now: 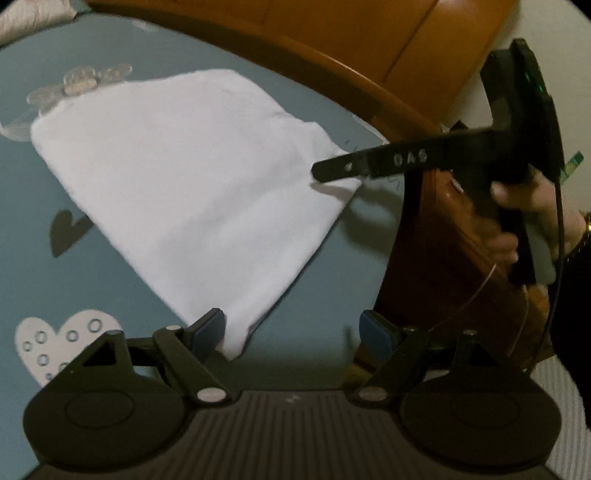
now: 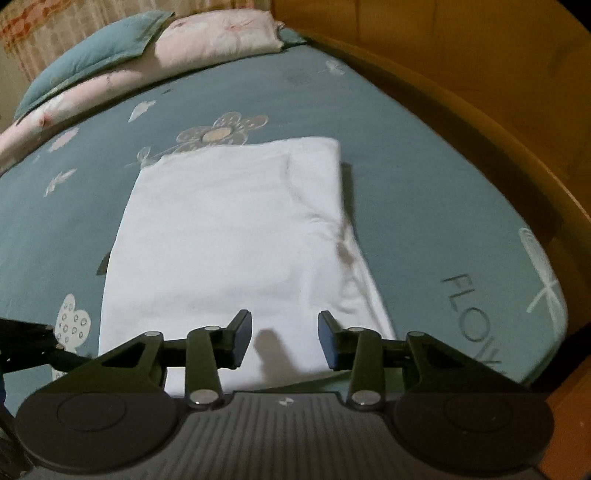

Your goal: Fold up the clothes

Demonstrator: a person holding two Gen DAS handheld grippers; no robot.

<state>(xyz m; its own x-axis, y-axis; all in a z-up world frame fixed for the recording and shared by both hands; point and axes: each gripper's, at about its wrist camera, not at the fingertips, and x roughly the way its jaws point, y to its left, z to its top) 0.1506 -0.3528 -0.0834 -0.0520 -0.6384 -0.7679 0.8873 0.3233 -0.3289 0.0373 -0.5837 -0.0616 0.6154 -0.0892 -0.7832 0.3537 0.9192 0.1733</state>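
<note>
White folded cloth [image 2: 229, 236] lies flat on the bed [image 2: 424, 177]. Left gripper [image 1: 293, 330] wide, empty; right gripper [image 2: 285, 339] narrower, empty, above cloth's near edge.

One folded white garment [image 2: 236, 236], one teal bedsheet [image 2: 424, 177], two grippers — left [image 1: 291, 332], right [image 2: 285, 339] — two pillows [image 2: 218, 35].

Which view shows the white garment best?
Right wrist: the folded white garment lies nearly whole and centred on the teal bedsheet. Left wrist shows it skewed, blurred, its corner crossed by the right hand-held gripper.
</note>
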